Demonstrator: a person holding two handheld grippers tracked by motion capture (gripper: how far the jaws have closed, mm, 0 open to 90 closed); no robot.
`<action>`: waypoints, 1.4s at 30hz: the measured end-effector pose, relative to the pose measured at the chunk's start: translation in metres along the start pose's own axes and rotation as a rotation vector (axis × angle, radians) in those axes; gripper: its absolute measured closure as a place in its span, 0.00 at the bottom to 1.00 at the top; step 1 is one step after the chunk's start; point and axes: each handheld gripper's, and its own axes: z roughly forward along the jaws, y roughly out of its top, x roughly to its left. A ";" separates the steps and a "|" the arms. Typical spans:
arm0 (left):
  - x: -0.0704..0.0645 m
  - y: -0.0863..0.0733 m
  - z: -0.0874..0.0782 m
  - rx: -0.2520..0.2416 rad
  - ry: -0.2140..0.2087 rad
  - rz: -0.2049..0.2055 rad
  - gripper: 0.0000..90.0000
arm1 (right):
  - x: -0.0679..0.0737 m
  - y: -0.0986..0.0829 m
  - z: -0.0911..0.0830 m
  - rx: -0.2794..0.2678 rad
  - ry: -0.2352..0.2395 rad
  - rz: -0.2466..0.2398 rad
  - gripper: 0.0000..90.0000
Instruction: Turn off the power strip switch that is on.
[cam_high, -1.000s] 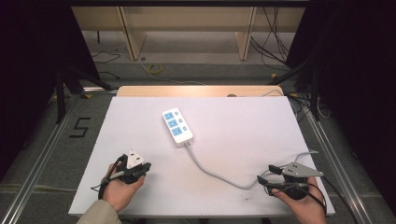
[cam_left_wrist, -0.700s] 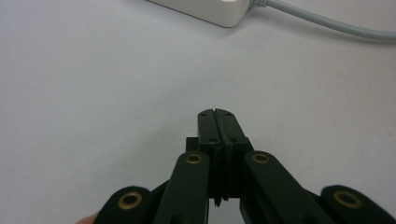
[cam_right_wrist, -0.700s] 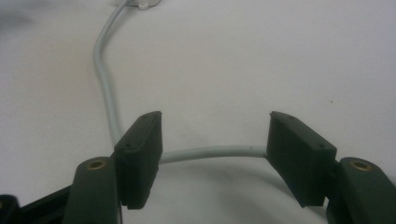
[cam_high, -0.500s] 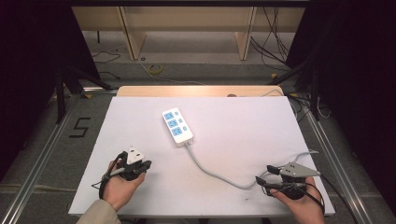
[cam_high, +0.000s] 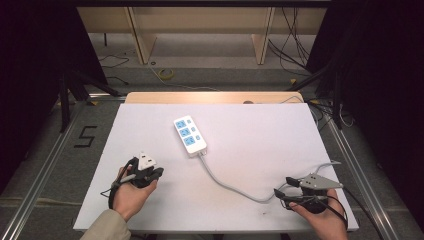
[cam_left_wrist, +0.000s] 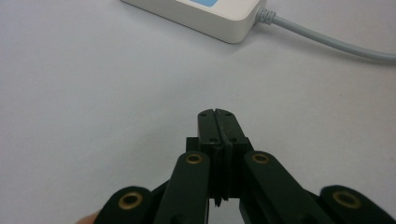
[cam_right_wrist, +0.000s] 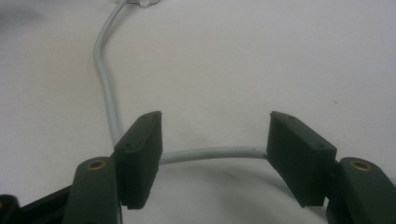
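- flat white matte table (cam_high: 260, 135), rectangular, bare around the strip.
- white plastic power strip with three blue sockets (cam_high: 189, 135), oblong, lying near the table's middle; its smooth grey round cable (cam_high: 227, 184) curves toward the near right corner.
- right gripper (cam_right_wrist: 214, 144), black, jaws wide apart, the cable running across the gap between them; contact unclear.
- left gripper (cam_left_wrist: 218, 122), black, jaws pressed together on nothing, near the table's left edge, well apart from the strip.
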 end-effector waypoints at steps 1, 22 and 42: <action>0.000 0.001 0.000 0.003 -0.002 0.003 1.00 | 0.000 0.000 0.000 -0.001 0.001 0.001 0.41; 0.006 0.041 0.019 0.036 -0.003 0.044 1.00 | 0.002 0.001 0.000 0.001 0.003 0.002 0.41; 0.016 0.076 0.043 0.064 -0.017 0.065 1.00 | 0.002 0.001 0.000 0.007 0.008 0.000 0.41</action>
